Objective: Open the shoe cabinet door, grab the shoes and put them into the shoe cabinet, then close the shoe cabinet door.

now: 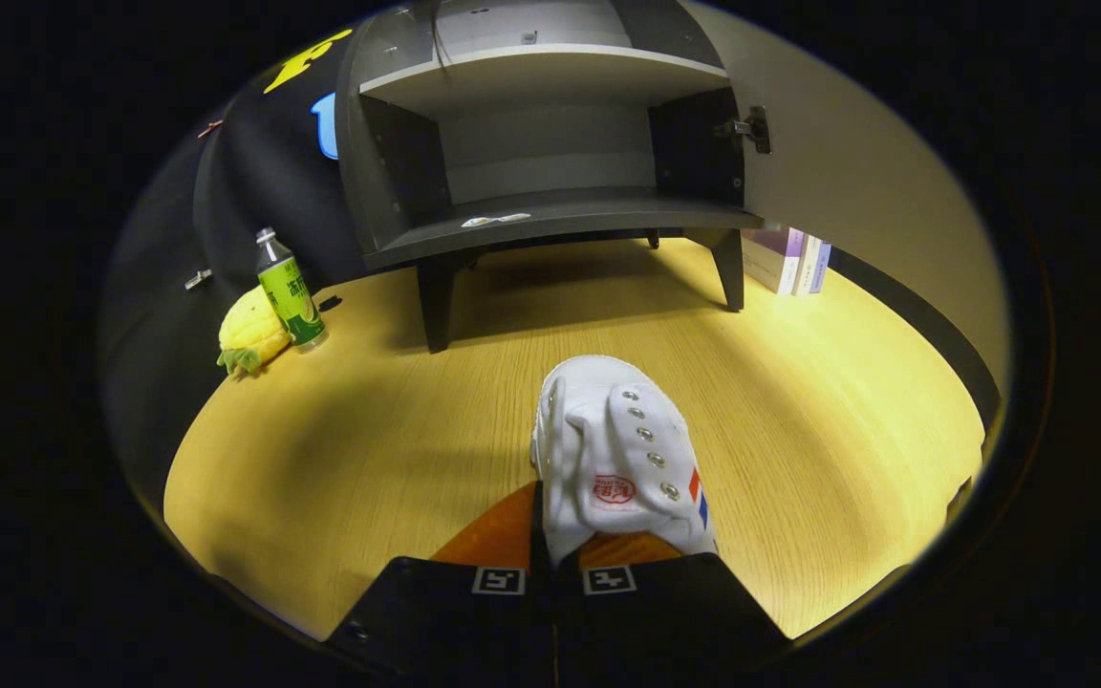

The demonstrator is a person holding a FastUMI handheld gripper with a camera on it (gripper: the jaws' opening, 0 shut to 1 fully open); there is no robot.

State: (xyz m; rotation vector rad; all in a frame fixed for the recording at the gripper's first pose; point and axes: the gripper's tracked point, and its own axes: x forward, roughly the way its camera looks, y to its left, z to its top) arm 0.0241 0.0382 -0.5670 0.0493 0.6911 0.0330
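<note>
Gripper (553,559) clamped on white shoe (619,459), red stamp on tongue illegible, above table (369,459). Cabinet (550,143) beyond, door (856,172) open, shelves bare. Green-labelled bottle (289,291) at left.

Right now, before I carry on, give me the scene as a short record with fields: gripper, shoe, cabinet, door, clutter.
gripper: gripper shut on the white shoe
shoe: between the fingers, toe pointing toward the cabinet
cabinet: shoe cabinet beyond the shoe, two shelves showing
door: cabinet door swung open to the cabinet's right
clutter: green bottle and yellow plush toy left of the cabinet; books right
</note>
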